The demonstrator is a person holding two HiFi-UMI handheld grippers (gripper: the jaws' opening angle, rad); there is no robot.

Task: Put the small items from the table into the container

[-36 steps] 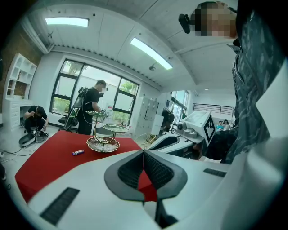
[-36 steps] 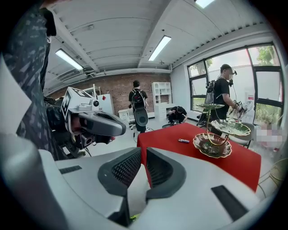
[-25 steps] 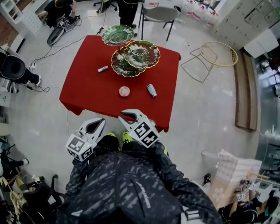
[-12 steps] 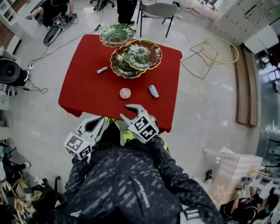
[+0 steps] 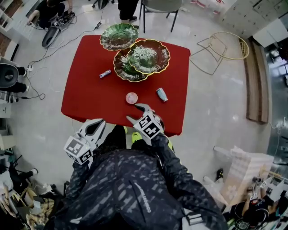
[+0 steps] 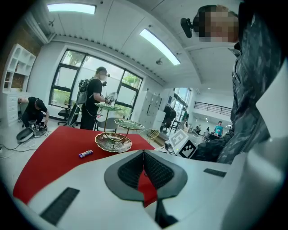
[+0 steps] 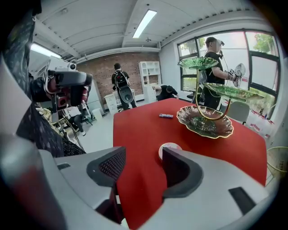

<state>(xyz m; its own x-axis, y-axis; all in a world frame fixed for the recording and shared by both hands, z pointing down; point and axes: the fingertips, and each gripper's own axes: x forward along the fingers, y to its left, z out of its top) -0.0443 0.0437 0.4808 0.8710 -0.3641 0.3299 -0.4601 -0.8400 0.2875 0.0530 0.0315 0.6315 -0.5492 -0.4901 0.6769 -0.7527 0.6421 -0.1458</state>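
Observation:
On the red table (image 5: pixel 85 96) lie a pink round disc (image 5: pixel 131 98), a small teal tube (image 5: pixel 161 94) and a blue-and-white wrapped sweet (image 5: pixel 105 73). A tiered stand of green leaf-shaped dishes (image 5: pixel 141 58) stands at the far side. My right gripper (image 5: pixel 136 112) hangs over the table's near edge, just short of the disc. Its jaws are opening and nothing is between them. In the right gripper view (image 7: pixel 143 157) the disc (image 7: pixel 168 146) peeks out past the right jaw. My left gripper (image 5: pixel 101 122) is shut and empty, off the table's near edge. In the left gripper view (image 6: pixel 144 155) the sweet (image 6: pixel 85 153) lies far ahead.
Past the table stand a grey chair (image 5: pixel 159 6) and a yellow wire frame (image 5: pixel 222 49) on the floor. People sit and stand at the far side (image 5: pixel 49 11). A black speaker (image 5: pixel 9 75) and cables lie left of the table.
My right gripper has moved forward and down over the table's near edge toward the pink disc, and its jaws have spread apart. The left gripper stays shut beside the table's edge.

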